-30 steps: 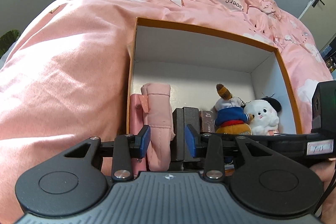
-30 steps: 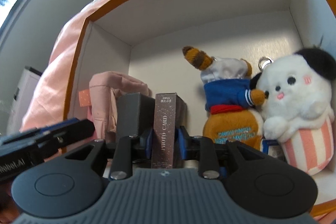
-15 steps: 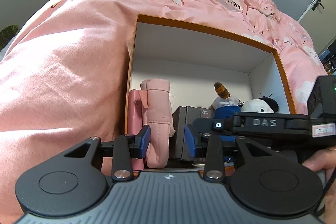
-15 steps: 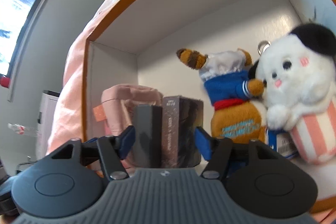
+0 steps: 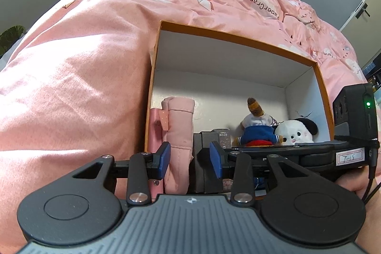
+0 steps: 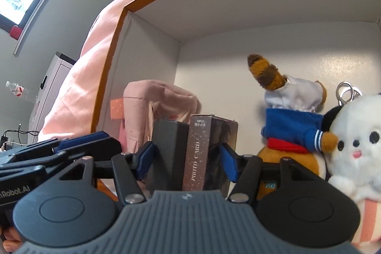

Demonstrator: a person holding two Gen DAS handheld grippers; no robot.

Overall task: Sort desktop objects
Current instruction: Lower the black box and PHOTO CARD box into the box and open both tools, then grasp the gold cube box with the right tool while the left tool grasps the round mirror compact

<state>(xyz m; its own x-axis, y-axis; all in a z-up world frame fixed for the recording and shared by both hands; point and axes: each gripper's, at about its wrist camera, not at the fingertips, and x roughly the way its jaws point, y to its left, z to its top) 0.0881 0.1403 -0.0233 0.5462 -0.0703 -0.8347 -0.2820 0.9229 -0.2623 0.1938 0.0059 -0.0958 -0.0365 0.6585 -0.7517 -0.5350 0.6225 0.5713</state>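
I have the right gripper [image 6: 187,160] reaching into the orange-rimmed white storage box [image 6: 147,23], and its fingers have just been opening: they now stand wide on either side of the photo card box [image 6: 198,154] and the dark grey box [image 6: 170,154], with a gap showing at both pads, so nothing is gripped. To my eye the photo card box is already set down, upright and pressed flank to flank with the dark grey box, both standing on end like books so they take little floor room.

My left gripper [image 5: 190,160] hangs at the box's near edge with its fingers partly open; the rolled pink fabric pouch [image 5: 179,135] stands between them, close against the left pad, yet I cannot tell that it is pinched. I judge it is there to keep the soft roll from slumping onto the cartons.

The cartons are stiff card with sharp corners, the photo card one speckled brown and faintly glossy. The pouch is matte woven cloth, stitched, limp. On the right sit two plush toys, a brown one in a blue sailor top [image 6: 289,132] and a white fluffy dog with a black ear [image 6: 357,146], leaning together. The storage box rests on a pink quilt [image 5: 83,63] on a bed.
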